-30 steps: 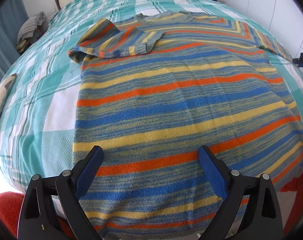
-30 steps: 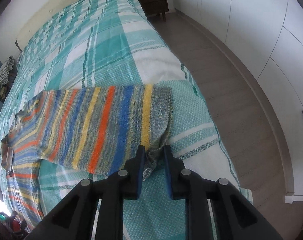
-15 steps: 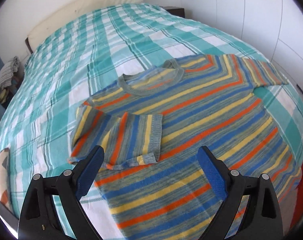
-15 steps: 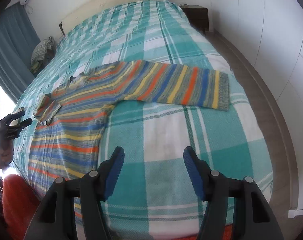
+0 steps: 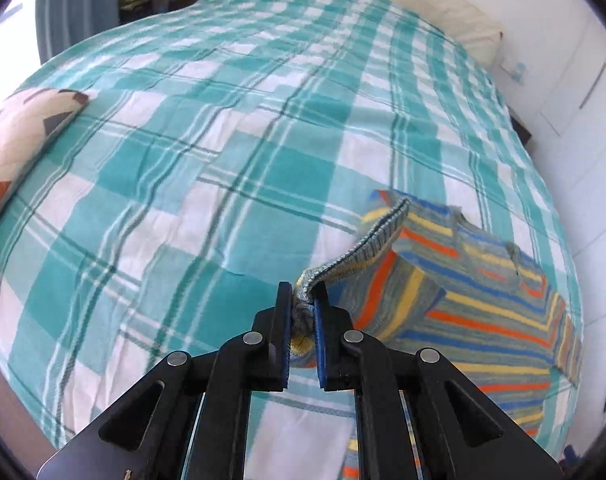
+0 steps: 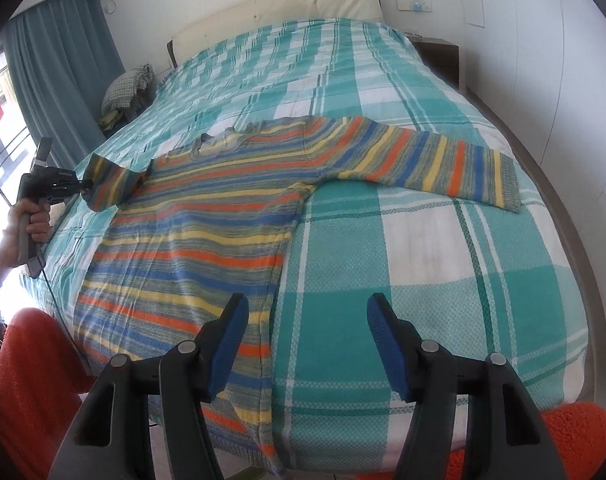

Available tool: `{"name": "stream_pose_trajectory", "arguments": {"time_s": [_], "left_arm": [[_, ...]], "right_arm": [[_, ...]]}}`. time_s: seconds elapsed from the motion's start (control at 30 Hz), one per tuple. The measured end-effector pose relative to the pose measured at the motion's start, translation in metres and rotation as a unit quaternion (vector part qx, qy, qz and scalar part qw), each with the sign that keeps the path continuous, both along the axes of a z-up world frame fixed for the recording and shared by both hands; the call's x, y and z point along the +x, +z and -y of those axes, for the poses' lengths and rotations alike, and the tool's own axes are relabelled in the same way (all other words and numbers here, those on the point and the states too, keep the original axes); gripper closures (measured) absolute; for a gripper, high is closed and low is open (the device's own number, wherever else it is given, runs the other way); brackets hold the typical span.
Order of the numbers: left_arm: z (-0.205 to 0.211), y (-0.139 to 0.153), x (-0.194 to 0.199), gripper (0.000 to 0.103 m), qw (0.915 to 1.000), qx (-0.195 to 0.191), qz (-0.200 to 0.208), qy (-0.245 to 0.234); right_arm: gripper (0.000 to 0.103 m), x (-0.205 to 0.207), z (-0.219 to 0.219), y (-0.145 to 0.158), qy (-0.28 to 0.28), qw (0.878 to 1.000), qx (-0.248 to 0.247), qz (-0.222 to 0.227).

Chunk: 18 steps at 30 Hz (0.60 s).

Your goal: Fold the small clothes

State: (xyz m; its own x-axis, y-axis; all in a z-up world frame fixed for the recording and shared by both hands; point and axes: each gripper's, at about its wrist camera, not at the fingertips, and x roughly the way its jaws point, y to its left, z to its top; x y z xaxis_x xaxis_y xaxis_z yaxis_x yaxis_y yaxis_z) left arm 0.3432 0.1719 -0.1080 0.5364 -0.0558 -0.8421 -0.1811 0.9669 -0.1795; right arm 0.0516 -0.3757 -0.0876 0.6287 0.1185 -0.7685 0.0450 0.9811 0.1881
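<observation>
While the left gripper (image 5: pixel 303 304) has just closed and pinches the ribbed cuff of the striped sweater (image 6: pixel 207 216), that sleeve (image 5: pixel 367 240) lifts off the bed and runs away to its right toward the garment's body. Ahead of it and to its left stretches the teal-and-white plaid bedspread (image 5: pixel 207 128), with a patterned cushion (image 5: pixel 19 136) at the far left edge and a cream headboard (image 5: pixel 423 4) beyond. The right gripper (image 6: pixel 307 340) hangs over the near edge of the bed with its jaws standing apart, nothing between them; they opened wider within the last second. The sweater's hem lies just ahead of its left finger, and the other sleeve (image 6: pixel 443 160) is spread flat farther ahead to the right. A blue curtain (image 6: pixel 63 64) hangs to the far left, white walls (image 6: pixel 543 40) to the right, and a hand (image 6: pixel 25 224) holds the left tool's grip.
</observation>
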Motion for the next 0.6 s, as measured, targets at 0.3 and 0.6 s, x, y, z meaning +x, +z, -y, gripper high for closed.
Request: {"name": "stream_pose_trajectory", "arguments": {"time_s": [0.3, 0.6], "left_arm": [[-0.085, -0.057, -0.014, 0.096, 0.9877, 0.011, -0.069, 0.140], [-0.083, -0.078, -0.019, 0.086, 0.9832, 0.042, -0.117, 0.133]], "right_arm": [[0.041, 0.006, -0.009, -0.008, 0.011, 1.000, -0.007, -0.012], [0.041, 0.011, 0.009, -0.003, 0.005, 1.000, 0.010, -0.028]]}}
